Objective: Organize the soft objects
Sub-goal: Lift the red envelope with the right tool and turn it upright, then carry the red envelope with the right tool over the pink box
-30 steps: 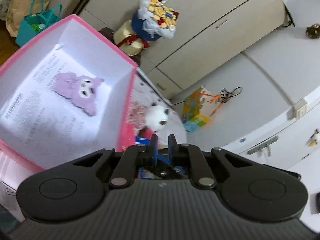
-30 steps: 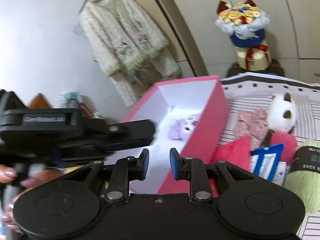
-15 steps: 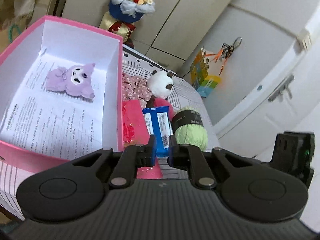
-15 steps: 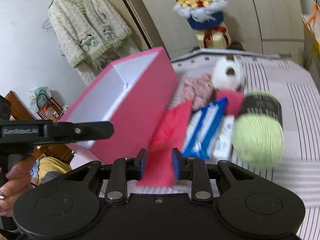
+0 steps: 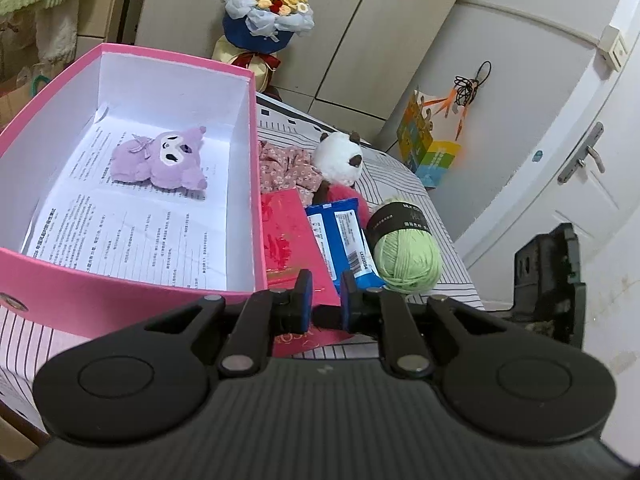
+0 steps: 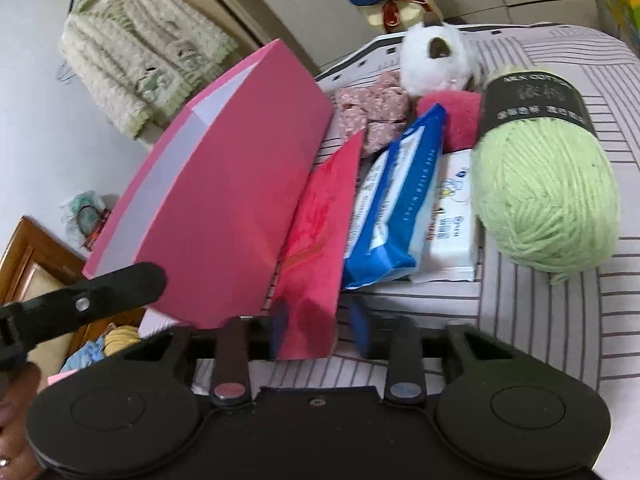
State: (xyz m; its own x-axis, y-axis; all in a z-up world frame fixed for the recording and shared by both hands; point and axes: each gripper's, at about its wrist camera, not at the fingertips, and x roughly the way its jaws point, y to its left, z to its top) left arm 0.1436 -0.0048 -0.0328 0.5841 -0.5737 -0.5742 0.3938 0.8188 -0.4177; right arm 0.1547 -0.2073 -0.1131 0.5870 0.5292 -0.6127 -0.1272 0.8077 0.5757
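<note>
Over the last second the right gripper (image 6: 320, 330) has swung away from the box opening and dropped low over the striped bedcover, and its jaws have spread from a narrow gap to wide apart, empty, with the near end of the red fabric pouch (image 6: 316, 240) lying between them. That reads as the start of the next pick. The left gripper (image 5: 323, 300) has levelled out above the pink box (image 5: 132, 292); its jaws are slightly parted and hold nothing. The purple plush (image 5: 164, 160) already lies in the box, ahead and left of the left fingers. Still outside, ahead and right of the right fingers, are the blue wipes pack (image 6: 390, 216), green yarn ball (image 6: 544, 200) and white plush (image 6: 436, 60).
</note>
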